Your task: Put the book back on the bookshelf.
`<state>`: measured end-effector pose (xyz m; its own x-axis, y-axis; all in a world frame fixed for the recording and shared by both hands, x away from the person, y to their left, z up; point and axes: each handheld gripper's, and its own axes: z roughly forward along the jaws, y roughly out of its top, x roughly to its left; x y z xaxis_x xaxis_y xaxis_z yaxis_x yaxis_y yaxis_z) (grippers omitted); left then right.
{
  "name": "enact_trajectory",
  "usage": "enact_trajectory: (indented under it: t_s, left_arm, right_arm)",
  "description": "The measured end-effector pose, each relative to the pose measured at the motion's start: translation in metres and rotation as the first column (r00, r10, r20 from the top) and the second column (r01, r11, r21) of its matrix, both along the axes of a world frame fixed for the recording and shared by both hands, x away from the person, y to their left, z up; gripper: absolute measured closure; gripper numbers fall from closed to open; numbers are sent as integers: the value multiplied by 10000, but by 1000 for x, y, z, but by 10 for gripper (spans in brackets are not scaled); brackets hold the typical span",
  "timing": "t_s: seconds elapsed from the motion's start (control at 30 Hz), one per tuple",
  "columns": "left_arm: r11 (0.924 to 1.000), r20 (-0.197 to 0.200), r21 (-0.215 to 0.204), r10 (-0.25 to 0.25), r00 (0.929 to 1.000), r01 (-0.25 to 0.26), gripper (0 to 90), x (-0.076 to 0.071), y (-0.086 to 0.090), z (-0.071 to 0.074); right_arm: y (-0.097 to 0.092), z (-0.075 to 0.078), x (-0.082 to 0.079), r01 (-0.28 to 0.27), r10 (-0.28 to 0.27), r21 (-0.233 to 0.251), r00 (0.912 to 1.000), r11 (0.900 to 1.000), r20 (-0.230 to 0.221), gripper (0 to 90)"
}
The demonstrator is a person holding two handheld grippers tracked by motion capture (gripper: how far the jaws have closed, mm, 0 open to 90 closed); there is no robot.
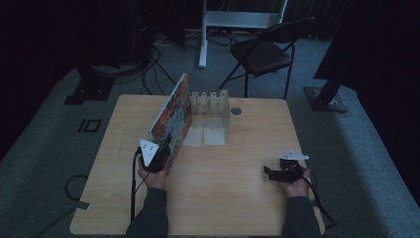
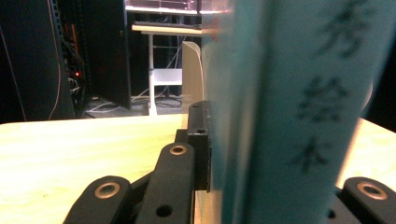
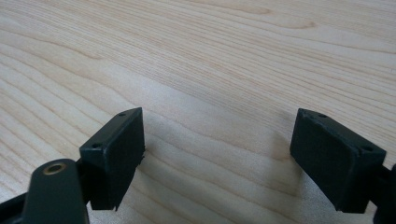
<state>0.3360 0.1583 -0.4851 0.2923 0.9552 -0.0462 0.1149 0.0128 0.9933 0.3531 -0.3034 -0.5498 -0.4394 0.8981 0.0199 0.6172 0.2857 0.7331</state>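
Note:
A large picture book (image 1: 171,115) with a colourful cover stands on edge on the wooden table (image 1: 237,168), leaning slightly, its far end next to a white slotted rack (image 1: 212,111). My left gripper (image 1: 166,148) is shut on the book's near end. In the left gripper view the pale blue spine (image 2: 299,102) with dark characters sits between the jaws of the left gripper (image 2: 280,158). My right gripper (image 1: 269,172) rests low over the table at the right, open; in the right gripper view the right gripper (image 3: 219,154) has only bare wood between its pads.
The rack's dividers stand behind the book, one pale divider (image 2: 191,74) visible past the left jaw. A folding chair (image 1: 262,49) and a white desk leg (image 1: 203,34) stand beyond the table's far edge. Cables trail off the near edge.

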Motion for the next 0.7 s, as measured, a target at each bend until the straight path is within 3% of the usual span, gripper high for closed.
enact_trajectory:
  t_s: [0.7]
  left_arm:
    - [9999, -48, -123, -47, 10000, 46, 805, -1, 4, -3]
  right_arm:
    - [0, 0, 0, -1, 1, -38, 10000, 10000, 4, 174]
